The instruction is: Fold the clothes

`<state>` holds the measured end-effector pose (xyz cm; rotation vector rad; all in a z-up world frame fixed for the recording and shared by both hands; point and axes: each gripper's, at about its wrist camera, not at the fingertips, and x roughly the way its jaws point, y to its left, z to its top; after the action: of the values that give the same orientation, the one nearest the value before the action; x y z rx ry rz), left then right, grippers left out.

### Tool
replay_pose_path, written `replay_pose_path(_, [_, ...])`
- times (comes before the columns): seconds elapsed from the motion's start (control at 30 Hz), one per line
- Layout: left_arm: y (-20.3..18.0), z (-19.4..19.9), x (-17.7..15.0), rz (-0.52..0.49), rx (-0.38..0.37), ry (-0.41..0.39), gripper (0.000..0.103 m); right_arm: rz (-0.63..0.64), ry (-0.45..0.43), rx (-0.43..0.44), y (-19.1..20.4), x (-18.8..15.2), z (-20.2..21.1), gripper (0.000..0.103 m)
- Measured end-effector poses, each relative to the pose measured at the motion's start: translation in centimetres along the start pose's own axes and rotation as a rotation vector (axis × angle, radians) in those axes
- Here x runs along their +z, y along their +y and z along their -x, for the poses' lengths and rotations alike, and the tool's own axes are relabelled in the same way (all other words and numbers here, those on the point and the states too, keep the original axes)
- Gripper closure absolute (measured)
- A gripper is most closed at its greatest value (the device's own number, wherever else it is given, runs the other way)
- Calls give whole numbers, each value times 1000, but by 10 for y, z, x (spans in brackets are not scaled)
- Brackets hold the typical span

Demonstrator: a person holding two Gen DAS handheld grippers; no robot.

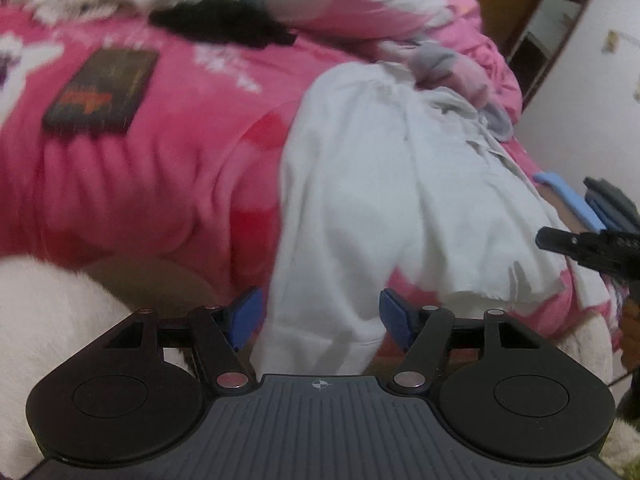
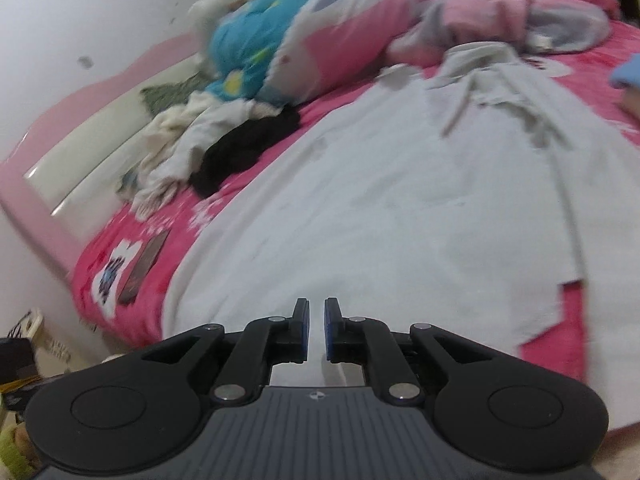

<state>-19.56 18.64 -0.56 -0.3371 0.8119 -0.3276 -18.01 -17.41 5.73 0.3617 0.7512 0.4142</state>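
Note:
A white garment (image 1: 380, 184) (image 2: 400, 200) lies spread on the pink bed sheet (image 1: 140, 168) (image 2: 152, 232), with its collar end crumpled at the far side. My left gripper (image 1: 320, 316) is open over the near hem; white cloth shows between its blue pads (image 1: 248, 316), which do not press on it. My right gripper (image 2: 316, 328) hovers low over the garment's near edge, its pads parted by a narrow slit with nothing pinched. The right gripper (image 1: 576, 240) also pokes in at the right edge of the left wrist view, beside the garment's side hem.
A dark flat rectangular object (image 1: 102, 92) (image 2: 144, 264) lies on the sheet to the left. A black garment (image 1: 224, 24) (image 2: 248, 148), a heap of white clothes (image 2: 176, 152), a pink-and-grey garment (image 1: 452, 68) (image 2: 520, 20) and pillows (image 2: 248, 40) crowd the far side. A pink headboard (image 2: 60, 128) stands at the left.

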Motion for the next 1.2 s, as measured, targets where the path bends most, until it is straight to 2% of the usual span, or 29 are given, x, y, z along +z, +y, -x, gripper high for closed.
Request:
replay_pose_path(0.03, [4, -4, -1, 12, -6, 12, 46, 4, 6, 3, 4, -1, -2, 95])
replay_pose_path(0.1, [8, -11, -2, 30, -26, 34, 60, 6, 14, 5, 11, -5, -5, 95])
replay_pose_path(0.13, [10, -12, -2, 37, -42, 39, 64, 5, 17, 5, 13, -6, -6, 95])
replay_pose_path(0.17, [11, -13, -2, 41, -58, 39, 76, 5, 19, 4, 15, -8, -6, 95])
replay_pose_path(0.2, [12, -12, -2, 48, -74, 39, 94, 5, 21, 1, 17, -10, -6, 95])
replay_pose_path(0.23, [14, -10, -2, 63, -94, 35, 98, 5, 24, -3, 18, -11, -6, 95])
replay_pose_path(0.3, [19, -1, 0, 120, -149, 19, 101, 2, 29, -13, 19, -12, -6, 95])
replay_pose_path(0.37, [29, 14, 7, 229, -262, -6, 101, -1, 31, -21, 19, -12, -5, 95])
replay_pose_path(0.47, [42, 47, 30, 327, -400, -103, 102, -2, 16, -27, 21, -11, -3, 95])
replay_pose_path(0.57, [53, 80, 63, 346, -463, -207, 102, -7, 4, -24, 21, -12, -1, 95])
replay_pose_path(0.67, [59, 105, 99, 305, -442, -292, 102, -24, -4, -24, 19, -13, 1, 95])
replay_pose_path(0.73, [63, 112, 121, 267, -397, -313, 102, -34, -10, -26, 17, -13, 3, 95])
replay_pose_path(0.9, [81, 112, 170, 228, -286, -292, 102, -63, -22, -39, 11, -13, 8, 95])
replay_pose_path(1.2, [131, 107, 243, 253, -183, -285, 102, -75, -5, -85, 11, -9, -1, 95])
